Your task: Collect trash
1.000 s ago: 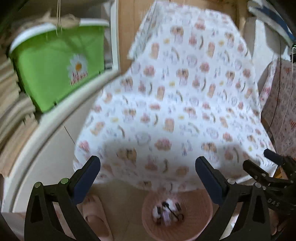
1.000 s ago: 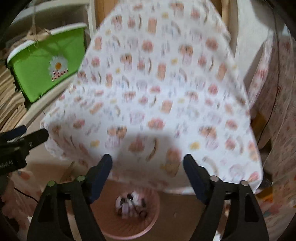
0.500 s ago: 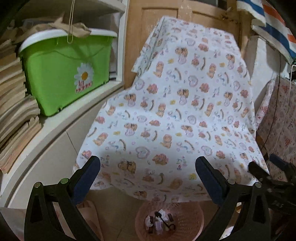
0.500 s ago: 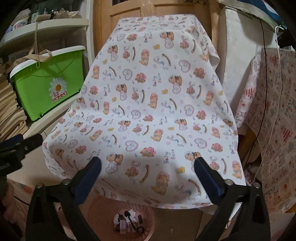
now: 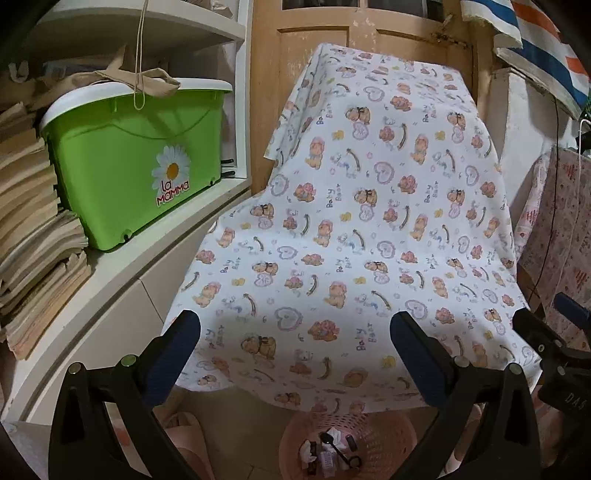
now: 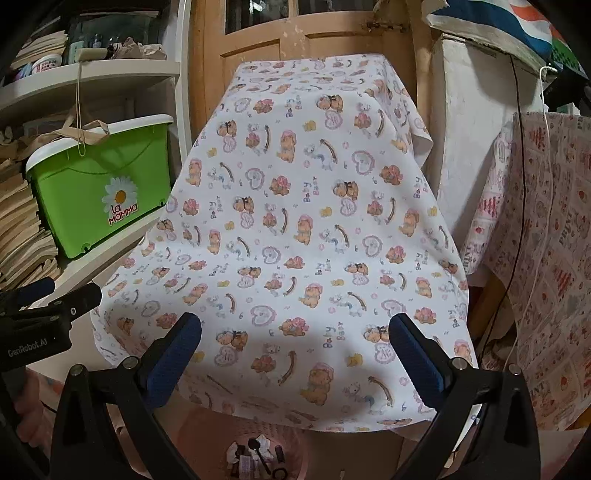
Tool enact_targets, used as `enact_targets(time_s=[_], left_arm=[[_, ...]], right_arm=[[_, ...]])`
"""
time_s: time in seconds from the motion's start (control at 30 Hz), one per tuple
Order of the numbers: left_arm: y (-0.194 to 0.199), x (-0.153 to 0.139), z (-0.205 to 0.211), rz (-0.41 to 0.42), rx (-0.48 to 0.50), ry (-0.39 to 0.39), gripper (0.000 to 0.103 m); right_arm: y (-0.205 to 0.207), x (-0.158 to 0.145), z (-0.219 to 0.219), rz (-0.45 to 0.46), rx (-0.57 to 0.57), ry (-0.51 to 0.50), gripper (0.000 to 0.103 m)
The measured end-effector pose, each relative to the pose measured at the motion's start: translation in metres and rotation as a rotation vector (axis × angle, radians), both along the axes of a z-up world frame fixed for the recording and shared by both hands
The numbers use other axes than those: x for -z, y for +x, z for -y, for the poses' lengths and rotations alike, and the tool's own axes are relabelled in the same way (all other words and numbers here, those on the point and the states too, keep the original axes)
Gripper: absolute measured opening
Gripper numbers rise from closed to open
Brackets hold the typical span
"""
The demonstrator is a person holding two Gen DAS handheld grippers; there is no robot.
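Both grippers hang in the air with nothing between their fingers. The left gripper (image 5: 295, 350) has its two blue-padded fingers spread wide. The right gripper (image 6: 295, 350) is spread wide too. In the left view, the right gripper pokes in at the far right edge.

Down low and near, a pink basket (image 5: 391, 428) sits on the floor. Inside it lies the trash (image 5: 330, 452): small dark bits, some white crumpled stuff and a black spoon-like thing. The right view shows the same basket (image 6: 295, 452) and the trash (image 6: 255, 456) at the bottom of the picture.

A big white cloth with little bears and hearts (image 5: 369, 221) covers a table and hangs down over the near edge. Its hem hides the far part of the basket, so only the near part shows.

On the left, a green box with a daisy and a white lid (image 5: 140, 166) stands on a white shelf (image 5: 177, 221). A tan strap lies on its lid. Stacks of old paper (image 5: 29, 221) sit beside the box. A wooden door (image 5: 351, 33) is far behind the table. A pink patterned cloth (image 6: 546, 258) hangs on the right, with a black cord running down it.
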State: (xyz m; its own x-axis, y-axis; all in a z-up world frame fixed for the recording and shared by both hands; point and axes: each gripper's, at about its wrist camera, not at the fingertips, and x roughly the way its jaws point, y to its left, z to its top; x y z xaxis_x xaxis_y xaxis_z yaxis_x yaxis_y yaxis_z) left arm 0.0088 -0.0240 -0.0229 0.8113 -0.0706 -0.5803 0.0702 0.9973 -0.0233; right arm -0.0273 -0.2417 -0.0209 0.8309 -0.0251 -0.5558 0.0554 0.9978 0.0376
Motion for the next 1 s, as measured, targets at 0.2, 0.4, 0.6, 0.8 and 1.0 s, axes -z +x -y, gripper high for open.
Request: enact_targets(time_s=[0.2, 0.4, 0.6, 0.8, 1.0], left_arm=[[-0.0017, -0.0021, -0.0017, -0.001, 0.008, -0.022, 0.102], [-0.0022, -0.0029, -0.0027, 0.004, 0.004, -0.02, 0.102], [-0.0053, -0.0045, -0.0011, 0.014, 0.014, -0.012, 0.102], [-0.0035, -0.003, -0.0017, 0.008, 0.012, -0.016, 0.102], [-0.0043, -0.0021, 0.0005, 0.012, 0.005, -0.007, 0.102]], right_arm=[[-0.0011, -0.002, -0.0002, 0.01, 0.007, -0.002, 0.102], [-0.0003, -0.0014, 0.0003, 0.01, 0.005, -0.003, 0.102], [0.0, -0.0018, 0.0, 0.01, 0.004, -0.001, 0.102], [-0.0007, -0.0018, -0.0016, 0.012, 0.006, 0.0, 0.102], [-0.0014, -0.0019, -0.003, 0.011, 0.008, -0.005, 0.102]])
